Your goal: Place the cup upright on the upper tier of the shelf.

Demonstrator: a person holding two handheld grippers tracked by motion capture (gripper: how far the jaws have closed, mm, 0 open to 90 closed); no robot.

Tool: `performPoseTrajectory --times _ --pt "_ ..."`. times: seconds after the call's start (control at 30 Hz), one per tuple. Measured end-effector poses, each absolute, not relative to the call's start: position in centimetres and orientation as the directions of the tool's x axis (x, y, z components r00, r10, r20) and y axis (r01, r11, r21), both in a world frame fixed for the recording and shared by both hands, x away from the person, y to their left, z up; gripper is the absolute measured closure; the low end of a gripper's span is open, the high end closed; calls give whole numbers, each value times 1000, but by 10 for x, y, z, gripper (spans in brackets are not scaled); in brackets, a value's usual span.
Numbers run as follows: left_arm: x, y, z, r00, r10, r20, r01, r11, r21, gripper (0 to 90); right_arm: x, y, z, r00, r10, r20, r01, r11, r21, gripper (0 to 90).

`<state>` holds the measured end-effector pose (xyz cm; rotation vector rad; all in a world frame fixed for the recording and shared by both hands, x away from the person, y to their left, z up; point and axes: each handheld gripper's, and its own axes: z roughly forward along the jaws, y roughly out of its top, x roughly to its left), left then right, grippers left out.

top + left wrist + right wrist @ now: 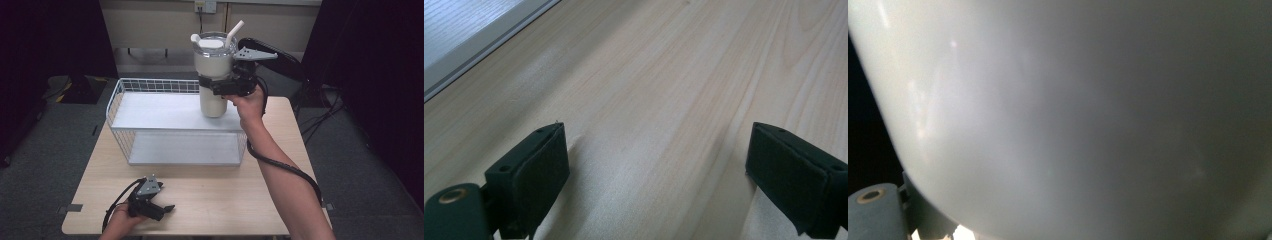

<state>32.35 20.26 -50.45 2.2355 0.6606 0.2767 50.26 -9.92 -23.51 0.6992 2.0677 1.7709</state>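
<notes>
Light wooden table (210, 195) with a white wire shelf rack (150, 112).
Right gripper (220, 86) clamps a cream tumbler (214, 75) upright above the rack; left gripper (162, 209) rests on the table, jaws apart.

Laboratory recording bay: dark curtains (45, 35) flank a lone wooden table (225, 190) on grey carpet (45, 150), with cables (320, 115) trailing and a wall socket (205, 6).
</notes>
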Motion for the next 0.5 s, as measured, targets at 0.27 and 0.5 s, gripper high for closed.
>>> performPoseTrajectory --times 0.27,0.5 --pt "324 203 -504 842 540 -10 372 -566 736 95 507 -98 -239 -811 581 63 149 101 984 74" --pt "323 202 -505 841 541 -13 375 -564 736 95 510 -97 -242 -805 590 62 147 97 984 74"
